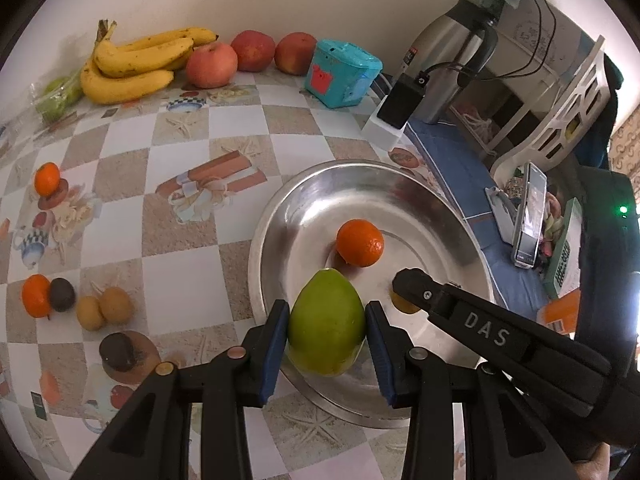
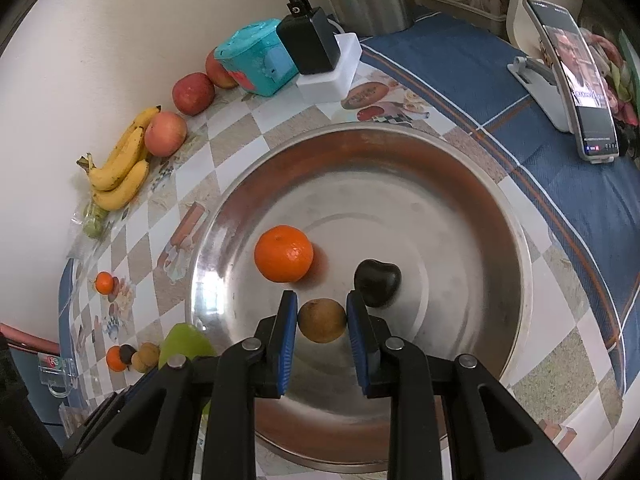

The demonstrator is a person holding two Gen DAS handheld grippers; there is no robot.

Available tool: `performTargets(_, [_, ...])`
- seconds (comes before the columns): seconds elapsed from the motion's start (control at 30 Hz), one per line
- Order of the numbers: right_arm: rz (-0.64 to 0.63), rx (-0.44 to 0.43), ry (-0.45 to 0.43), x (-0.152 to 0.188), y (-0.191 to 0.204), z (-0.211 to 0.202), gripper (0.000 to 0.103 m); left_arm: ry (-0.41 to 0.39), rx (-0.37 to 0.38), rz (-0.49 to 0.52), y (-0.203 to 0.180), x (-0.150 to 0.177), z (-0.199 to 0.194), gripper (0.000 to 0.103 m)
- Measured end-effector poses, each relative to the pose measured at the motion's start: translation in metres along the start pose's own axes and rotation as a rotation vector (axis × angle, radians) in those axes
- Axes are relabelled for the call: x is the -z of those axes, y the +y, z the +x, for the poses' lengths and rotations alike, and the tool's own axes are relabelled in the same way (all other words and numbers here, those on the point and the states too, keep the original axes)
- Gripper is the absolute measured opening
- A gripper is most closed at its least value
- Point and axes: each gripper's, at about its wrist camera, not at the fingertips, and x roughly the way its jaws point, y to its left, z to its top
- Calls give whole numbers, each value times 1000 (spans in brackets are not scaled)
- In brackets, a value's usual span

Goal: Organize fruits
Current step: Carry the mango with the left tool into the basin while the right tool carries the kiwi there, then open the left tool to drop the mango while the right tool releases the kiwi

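Observation:
A large steel plate (image 1: 280, 216) (image 2: 460, 184) lies on the checked tablecloth. In it lie an orange (image 1: 359, 242) (image 2: 284, 254) and a dark round fruit (image 2: 377, 282). My left gripper (image 1: 327, 326) is shut on a green mango (image 1: 327, 322) over the plate's near edge; the mango also shows in the right wrist view (image 2: 184, 344). My right gripper (image 2: 322, 320) is shut on a small brown fruit (image 2: 322, 320) low over the plate; in the left wrist view the fruit (image 1: 402, 304) peeks out under its finger.
Bananas (image 1: 132, 64), three apples (image 1: 244, 56) and a teal box (image 1: 340, 74) line the wall. Oranges (image 1: 47, 178), brown fruits (image 1: 104, 308) and dark fruits (image 1: 118, 352) lie left. A charger (image 2: 316, 46), a kettle (image 1: 456, 56) and a phone on a stand (image 2: 576, 76) are right.

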Motion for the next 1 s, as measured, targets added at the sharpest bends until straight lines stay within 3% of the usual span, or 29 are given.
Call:
performTargets(0.13, [11,-4,15,1,-2,3,27,-5,-13,11,0,-1,3,43])
performTargets(0.23, [20,0,15,0,-3,4,27,-11,-26,24,-2,-1,1,49])
performTargets(0.27, [18,20,9,0,-4,3,33,-14,-30,29,-2,-1,1,51])
performTargets(0.5, [23,-15,-21,-3,-2,-5,33,-23,-50,38,-3,-2,-3,52])
performTargets(0.67, [25,-25,-46,-4,-2,-10,33,-20,-75,-4,9,-4,-4,54])
performTargets(1.0, [-26,-31,-47,-1,10,-11,33,-8,-212,-142,51,-4,-15,56])
